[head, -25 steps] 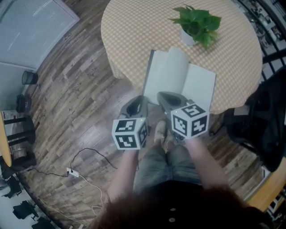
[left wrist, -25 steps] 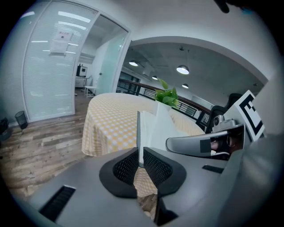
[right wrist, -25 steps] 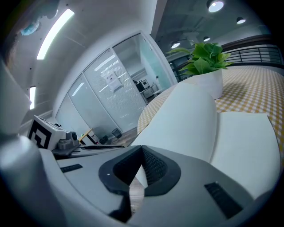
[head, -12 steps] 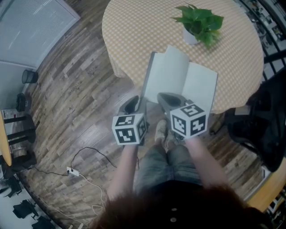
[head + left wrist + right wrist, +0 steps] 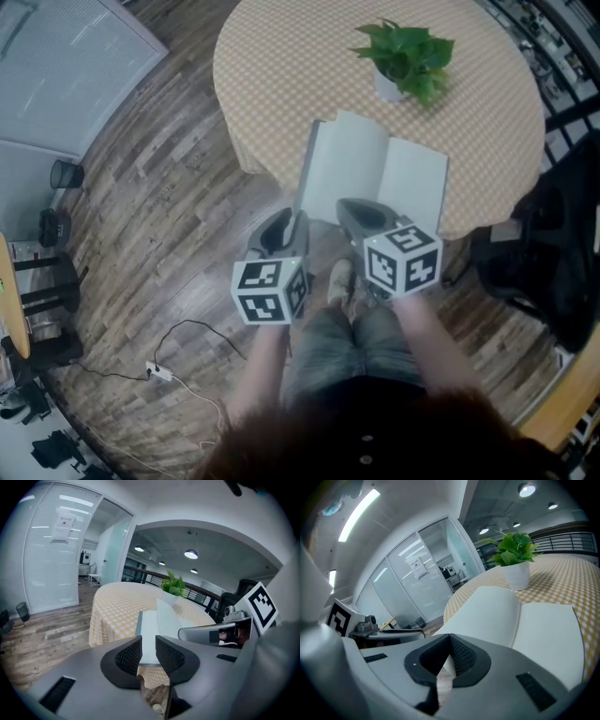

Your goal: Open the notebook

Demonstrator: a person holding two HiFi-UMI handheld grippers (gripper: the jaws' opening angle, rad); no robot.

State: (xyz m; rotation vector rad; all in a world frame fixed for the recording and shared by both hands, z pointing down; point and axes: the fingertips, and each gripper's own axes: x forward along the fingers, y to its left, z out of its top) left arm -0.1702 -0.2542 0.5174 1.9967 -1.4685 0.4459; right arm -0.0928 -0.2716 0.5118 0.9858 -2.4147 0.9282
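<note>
The notebook (image 5: 412, 183) lies open on the round table with the yellow checked cloth (image 5: 281, 75), near its front edge. One white page (image 5: 352, 155) arches up over the spine. My right gripper (image 5: 361, 211) sits at the notebook's near edge. In the right gripper view its jaws (image 5: 450, 641) are closed, with a sliver of that page (image 5: 487, 611) between the pads. My left gripper (image 5: 289, 220) hovers just short of the left cover's near edge. Its jaws (image 5: 148, 651) are opening, nothing is between them, and the notebook (image 5: 149, 630) shows beyond the gap.
A potted green plant (image 5: 403, 56) stands on the table behind the notebook. A dark chair with a bag (image 5: 553, 253) is to the right. On the wooden floor lie a cable and power strip (image 5: 155, 372). A small bin (image 5: 66, 173) stands at the left.
The left gripper has drawn back a little from the notebook's left edge and its jaws have parted. The right gripper and the raised page have kept their places.
</note>
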